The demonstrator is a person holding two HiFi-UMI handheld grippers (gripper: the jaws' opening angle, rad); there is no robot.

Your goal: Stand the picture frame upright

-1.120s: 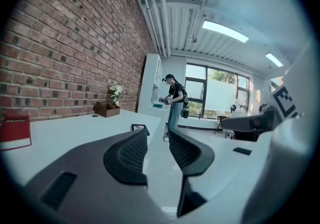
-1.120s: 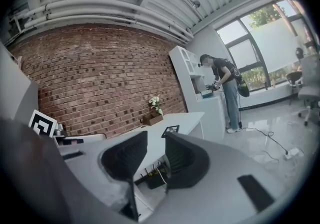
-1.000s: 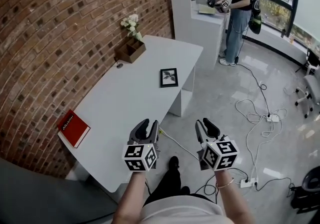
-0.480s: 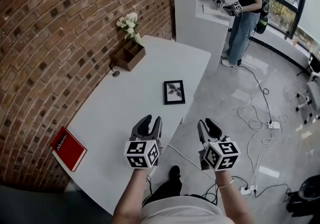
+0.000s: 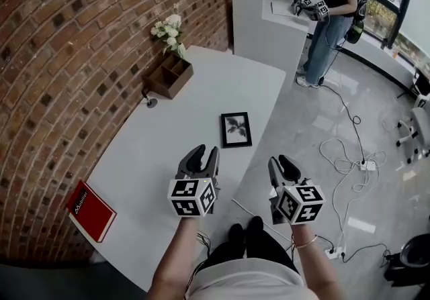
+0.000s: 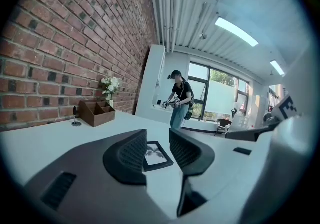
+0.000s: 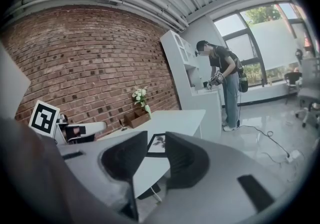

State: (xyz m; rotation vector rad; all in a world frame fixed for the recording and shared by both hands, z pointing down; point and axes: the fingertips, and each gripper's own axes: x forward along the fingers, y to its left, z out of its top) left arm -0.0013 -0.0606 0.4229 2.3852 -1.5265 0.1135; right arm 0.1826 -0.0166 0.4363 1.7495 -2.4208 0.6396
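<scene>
Head view: picture frame point(image 5: 236, 129) lies flat at the table's point(image 5: 161, 151) right edge, long axis along it. Left gripper point(image 5: 205, 153) and right gripper point(image 5: 280, 160) both gaping, empty.

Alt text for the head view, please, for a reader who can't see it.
A black picture frame lies flat near the edge of a white table by a brick wall. The left tool and right tool hover short of it, both open and empty.
</scene>
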